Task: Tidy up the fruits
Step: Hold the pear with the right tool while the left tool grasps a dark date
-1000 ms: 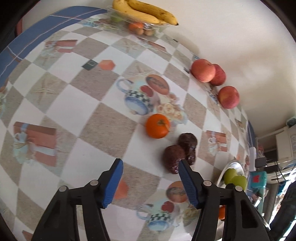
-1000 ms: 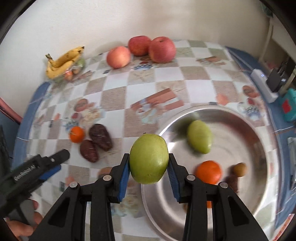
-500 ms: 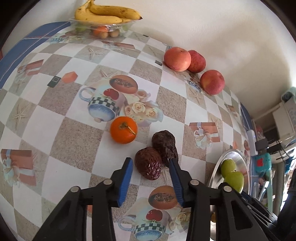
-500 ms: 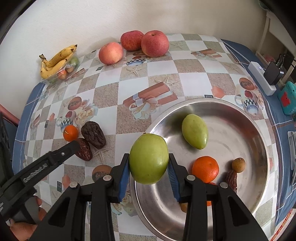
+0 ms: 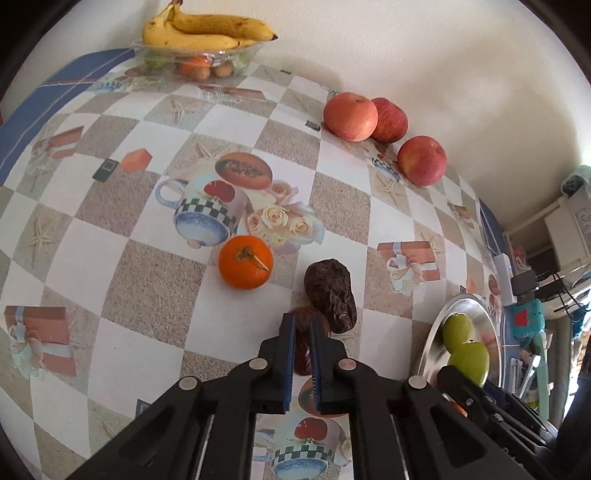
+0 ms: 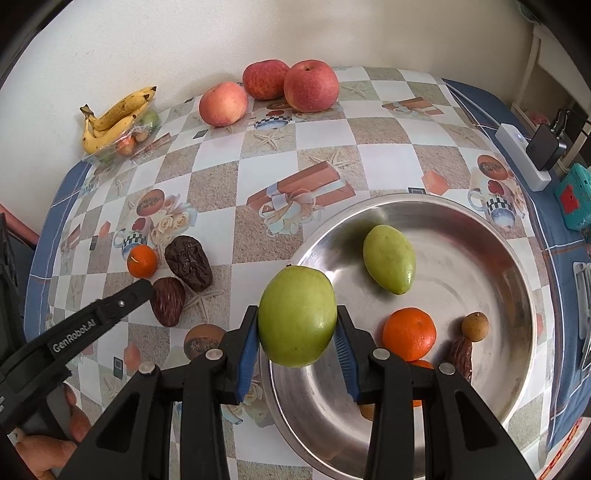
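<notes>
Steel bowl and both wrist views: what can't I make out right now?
- Right wrist view: the right hand-held gripper and its green fruit hide the steel bowl near rim; a second orange shows only a sliver.
- Left wrist view: the left hand-held gripper covers most of the dark date, so contact is unclear.
- Clear tray under the bananas: contents too small.
</notes>
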Motion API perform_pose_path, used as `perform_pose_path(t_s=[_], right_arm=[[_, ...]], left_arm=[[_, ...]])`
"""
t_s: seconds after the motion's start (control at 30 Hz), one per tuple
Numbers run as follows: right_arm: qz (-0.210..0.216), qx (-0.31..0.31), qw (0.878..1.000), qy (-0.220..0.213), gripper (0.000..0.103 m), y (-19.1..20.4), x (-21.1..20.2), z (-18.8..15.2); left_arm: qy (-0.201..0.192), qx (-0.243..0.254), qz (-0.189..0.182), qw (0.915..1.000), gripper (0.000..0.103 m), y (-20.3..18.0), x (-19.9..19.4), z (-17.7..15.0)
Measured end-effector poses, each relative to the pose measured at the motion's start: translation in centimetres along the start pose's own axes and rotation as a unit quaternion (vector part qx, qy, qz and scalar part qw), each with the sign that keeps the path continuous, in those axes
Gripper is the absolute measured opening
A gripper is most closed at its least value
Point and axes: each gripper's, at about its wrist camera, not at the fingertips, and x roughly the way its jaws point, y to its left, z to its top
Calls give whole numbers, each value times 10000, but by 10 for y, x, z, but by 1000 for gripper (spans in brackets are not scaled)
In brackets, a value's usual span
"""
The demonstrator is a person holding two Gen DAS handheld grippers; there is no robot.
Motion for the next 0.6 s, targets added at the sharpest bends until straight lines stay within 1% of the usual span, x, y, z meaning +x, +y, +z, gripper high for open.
perform_pose_path(t_s=[0.1, 0.2, 0.27, 0.37, 0.43, 0.53, 0.6], right_arm=[[1, -2, 10000, 19, 41, 0, 0, 0], [0, 4, 10000, 35, 41, 0, 0, -1], [1, 12, 10000, 44, 41, 0, 1, 0], [-6, 13, 10000, 56, 41, 0, 1, -1], [-11, 28, 10000, 65, 41, -1, 2, -1], [-19, 46, 10000, 78, 41, -2, 2, -1], [-22, 42, 10000, 82, 41, -1, 3, -1]], left_arm=[[-4, -27, 112, 9999, 8, 2, 1, 0], [21, 7, 314, 9995, 9, 7, 8, -2], [173, -5, 400, 9991, 9, 9, 15, -3], [379, -189, 251, 9988, 10, 15, 23, -5], [401, -407, 116, 9983, 10, 22, 23, -5], [293, -744, -7, 9968, 19, 32, 16, -2], [173, -862, -176, 9960, 29, 33, 11, 0]])
